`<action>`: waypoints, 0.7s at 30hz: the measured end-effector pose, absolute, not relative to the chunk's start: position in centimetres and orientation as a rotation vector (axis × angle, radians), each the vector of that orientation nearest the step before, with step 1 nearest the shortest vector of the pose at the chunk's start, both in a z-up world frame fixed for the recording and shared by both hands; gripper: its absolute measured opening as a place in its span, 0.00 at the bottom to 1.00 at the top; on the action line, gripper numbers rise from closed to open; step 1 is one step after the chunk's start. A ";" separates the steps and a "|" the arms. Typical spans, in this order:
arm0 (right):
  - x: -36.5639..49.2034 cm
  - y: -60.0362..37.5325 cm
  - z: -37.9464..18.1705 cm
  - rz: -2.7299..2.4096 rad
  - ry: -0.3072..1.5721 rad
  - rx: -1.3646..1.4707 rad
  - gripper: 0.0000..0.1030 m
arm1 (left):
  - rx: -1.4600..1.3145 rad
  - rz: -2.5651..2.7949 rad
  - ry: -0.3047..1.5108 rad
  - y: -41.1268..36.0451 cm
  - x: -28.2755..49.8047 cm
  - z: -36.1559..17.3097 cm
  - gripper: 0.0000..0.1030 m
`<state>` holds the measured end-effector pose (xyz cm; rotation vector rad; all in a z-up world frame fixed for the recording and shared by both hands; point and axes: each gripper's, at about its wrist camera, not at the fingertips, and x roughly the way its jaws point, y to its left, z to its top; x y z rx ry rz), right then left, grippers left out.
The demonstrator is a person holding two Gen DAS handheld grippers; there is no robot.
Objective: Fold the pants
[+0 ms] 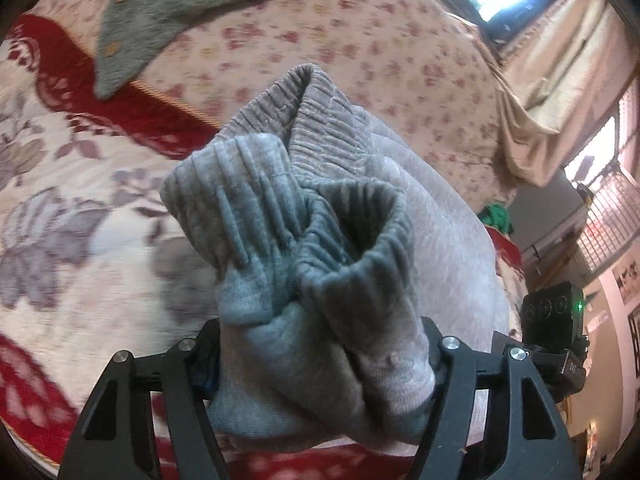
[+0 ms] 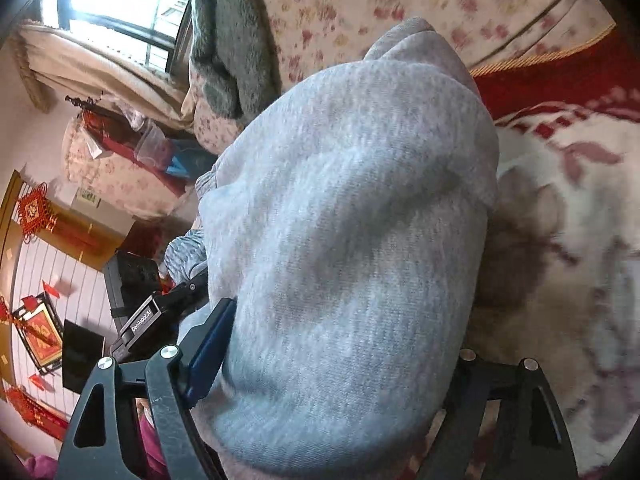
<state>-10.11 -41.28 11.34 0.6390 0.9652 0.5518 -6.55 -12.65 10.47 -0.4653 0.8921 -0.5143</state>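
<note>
Left wrist view shows your left gripper (image 1: pixel 326 384) clamping the grey sweatpants (image 1: pixel 320 280) at their cuffs; your right gripper (image 2: pixel 340 396) pinches the folded bulk. Next, lower the bundle flat onto the floral bedspread (image 1: pixel 80 208).

I have the bunched grey fleece pants (image 1: pixel 320 280) between the jaws of my left hand-held gripper (image 1: pixel 324 364), their ribbed cuffs and waistband pointing away from me. They reach right into my right hand-held gripper (image 2: pixel 340 380). Below them lies the floral-patterned bed (image 1: pixel 80 220). Behind, a grey fuzzy buttoned garment (image 1: pixel 160 20) rests on the bed.
</note>
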 end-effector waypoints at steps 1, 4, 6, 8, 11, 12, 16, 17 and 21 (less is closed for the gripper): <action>-10.6 -42.5 11.9 0.537 0.956 0.639 0.84 | -0.463 -0.529 0.891 -13.8 -6.6 10.7 0.68; -11.8 -45.8 12.7 0.500 0.938 0.642 0.84 | -0.453 -0.566 0.899 -17.4 -6.9 11.0 0.68; -12.4 -47.4 13.0 0.478 0.932 0.648 0.84 | -0.446 -0.583 0.906 -19.7 -6.8 11.0 0.68; -13.0 -49.3 13.3 0.453 0.927 0.653 0.84 | -0.436 -0.596 0.910 -21.9 -6.9 10.8 0.68; -13.8 -51.9 13.2 0.427 0.927 0.651 0.84 | -0.418 -0.603 0.921 -25.0 -7.3 10.2 0.68; -14.0 -52.7 13.0 0.421 0.929 0.653 0.84 | -0.413 -0.603 0.924 -25.6 -7.3 10.0 0.68; -14.5 -55.7 11.2 0.406 0.955 0.670 0.84 | -0.364 -0.585 0.929 -28.4 -8.2 8.8 0.68; -14.3 -55.9 10.9 0.400 0.962 0.674 0.84 | -0.356 -0.581 0.937 -28.8 -8.3 8.5 0.68; -14.8 -57.3 8.1 0.370 1.008 0.698 0.84 | -0.337 -0.565 0.977 -29.4 -8.7 6.4 0.68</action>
